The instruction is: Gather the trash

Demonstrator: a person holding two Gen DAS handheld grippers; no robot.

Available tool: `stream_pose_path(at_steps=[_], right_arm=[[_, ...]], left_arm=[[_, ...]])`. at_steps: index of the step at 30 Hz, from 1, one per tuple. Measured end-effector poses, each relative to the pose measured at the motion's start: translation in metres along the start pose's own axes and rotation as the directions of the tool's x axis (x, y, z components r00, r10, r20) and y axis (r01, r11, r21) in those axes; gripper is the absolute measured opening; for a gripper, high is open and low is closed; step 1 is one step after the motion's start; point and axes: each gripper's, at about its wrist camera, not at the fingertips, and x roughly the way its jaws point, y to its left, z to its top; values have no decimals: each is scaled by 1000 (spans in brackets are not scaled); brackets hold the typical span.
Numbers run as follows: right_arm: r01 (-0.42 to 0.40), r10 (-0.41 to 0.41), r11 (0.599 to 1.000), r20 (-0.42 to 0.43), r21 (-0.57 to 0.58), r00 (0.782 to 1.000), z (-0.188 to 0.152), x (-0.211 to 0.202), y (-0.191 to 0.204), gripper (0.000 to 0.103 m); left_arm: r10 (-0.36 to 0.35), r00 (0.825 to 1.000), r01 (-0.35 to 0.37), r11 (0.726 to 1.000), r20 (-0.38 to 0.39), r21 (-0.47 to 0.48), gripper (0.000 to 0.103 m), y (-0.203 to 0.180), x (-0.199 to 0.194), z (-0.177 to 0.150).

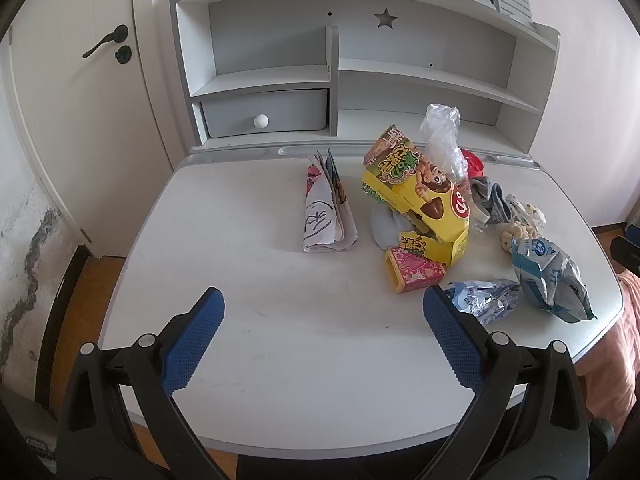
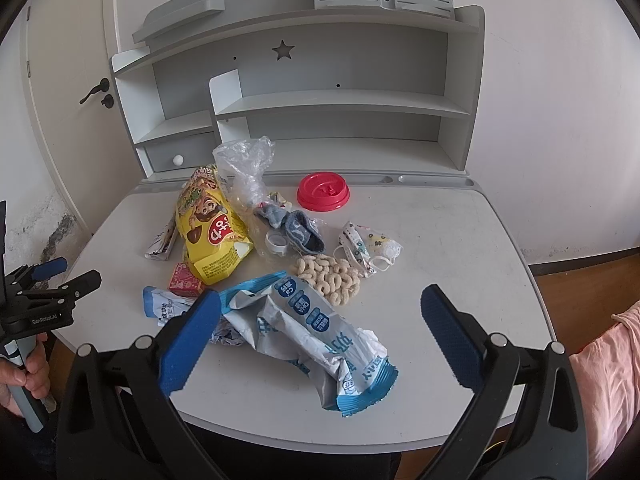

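red lid (image 1: pixel 474 162) mostly hidden, wrapper print unreadable

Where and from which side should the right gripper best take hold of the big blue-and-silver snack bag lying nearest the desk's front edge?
Probably across the crumpled middle of the snack bag, coming down from above and the front. It lies flat and long on the desk, and its middle sits raised in folds. The open right gripper already frames it.

Yellow cardboard snack box (image 2: pixel 212 232), cartoon print; blue-and-silver foil wrapper (image 2: pixel 316 332); red plastic cup lid (image 2: pixel 323 192); small pink carton (image 1: pixel 414 274); blue-padded gripper fingers (image 2: pixel 188 344).
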Motion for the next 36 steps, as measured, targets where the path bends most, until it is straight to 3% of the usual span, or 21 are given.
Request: stream_pose_path(at_steps=[36], right_arm=[[0, 0, 1000, -3, -1, 1000, 0, -3, 1, 97]], left_arm=[[5, 1000, -5, 1000, -4, -3, 97, -1, 5, -2]])
